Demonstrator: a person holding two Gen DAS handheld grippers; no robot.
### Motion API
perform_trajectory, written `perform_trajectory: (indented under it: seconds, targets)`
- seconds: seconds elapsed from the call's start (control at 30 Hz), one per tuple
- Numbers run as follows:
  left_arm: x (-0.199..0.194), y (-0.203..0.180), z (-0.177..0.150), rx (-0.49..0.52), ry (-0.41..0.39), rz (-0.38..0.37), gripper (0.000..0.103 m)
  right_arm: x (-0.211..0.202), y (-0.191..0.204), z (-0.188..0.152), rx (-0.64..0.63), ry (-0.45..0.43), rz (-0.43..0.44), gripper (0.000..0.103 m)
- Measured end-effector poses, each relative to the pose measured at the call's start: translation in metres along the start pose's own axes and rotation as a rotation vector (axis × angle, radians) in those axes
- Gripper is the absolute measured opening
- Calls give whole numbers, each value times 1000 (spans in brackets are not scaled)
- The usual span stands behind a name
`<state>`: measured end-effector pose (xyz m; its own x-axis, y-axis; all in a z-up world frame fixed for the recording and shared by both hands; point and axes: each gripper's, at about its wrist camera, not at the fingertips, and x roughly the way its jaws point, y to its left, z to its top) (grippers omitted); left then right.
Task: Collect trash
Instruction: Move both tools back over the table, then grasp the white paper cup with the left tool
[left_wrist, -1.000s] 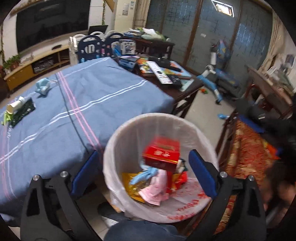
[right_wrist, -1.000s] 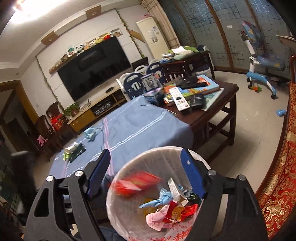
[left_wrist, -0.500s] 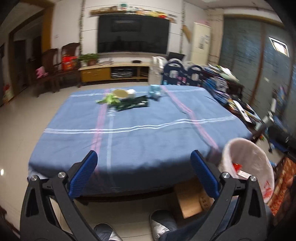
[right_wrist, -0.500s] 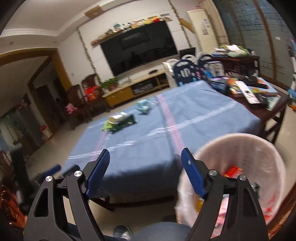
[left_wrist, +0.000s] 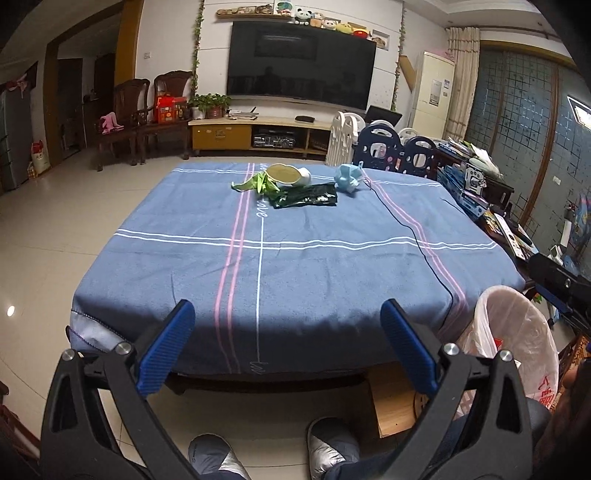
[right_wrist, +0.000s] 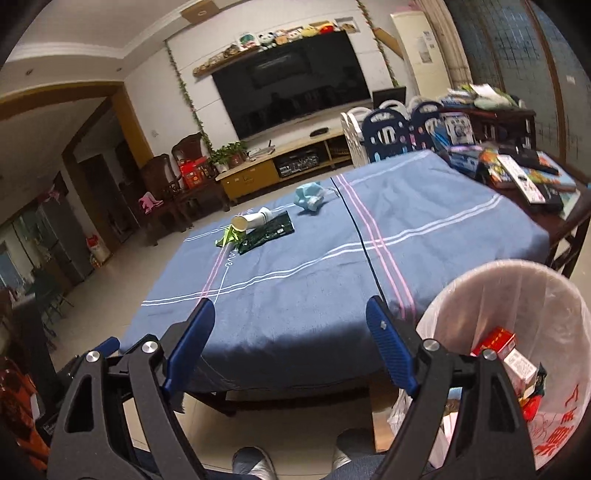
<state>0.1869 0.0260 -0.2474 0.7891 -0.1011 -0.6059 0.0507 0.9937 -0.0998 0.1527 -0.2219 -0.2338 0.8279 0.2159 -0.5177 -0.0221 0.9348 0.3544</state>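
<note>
Grippers both swung off the bin since a second ago, now facing across the blue striped tablecloth (left_wrist: 295, 240). Left gripper (left_wrist: 287, 347) spread wide, empty, blue pads (left_wrist: 164, 347) over the near table edge. Right gripper (right_wrist: 290, 345) likewise wide, holding nothing. White-lined round trash bin (right_wrist: 554, 291) now low right, beside the table corner, red printing on the liner unreadable; red carton (right_wrist: 495, 341) lying inside with other wrappers. Remaining trash far across the cloth: tipped white paper cup (left_wrist: 290, 175), crumpled green wrapper (left_wrist: 256, 183), flat dark green foil packet (left_wrist: 304, 195), bunched light blue face mask (left_wrist: 347, 179). Script on cloth partly legible, "love".
</note>
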Motion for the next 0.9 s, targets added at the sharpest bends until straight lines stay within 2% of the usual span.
perform_trajectory:
  seconds: [0.23, 0.33, 0.37, 0.43, 0.53, 0.67, 0.77, 0.9]
  targets:
    - [8, -1, 1, 1, 22, -17, 100, 3, 5, -3, -20, 12, -2, 82]
    - [18, 9, 16, -67, 28, -83, 100, 6, 4, -3, -15, 26, 1, 82]
    - [28, 15, 27, -111, 37, -127, 100, 8, 3, -2, -11, 31, 2, 82]
    - [45, 21, 46, -152, 42, -163, 100, 10, 3, -2, -6, 38, 3, 82]
    - [84, 26, 91, -194, 35, -202, 99, 14, 4, -2, -9, 50, 6, 82]
    - [156, 25, 153, -202, 76, -225, 88, 22, 6, -1, -11, 63, 25, 82]
    - [216, 22, 183, -233, 124, -225, 83, 30, 11, 0, -30, 76, 39, 82]
    - [282, 19, 201, -263, 191, -212, 77, 42, 16, 2, -45, 94, 52, 82]
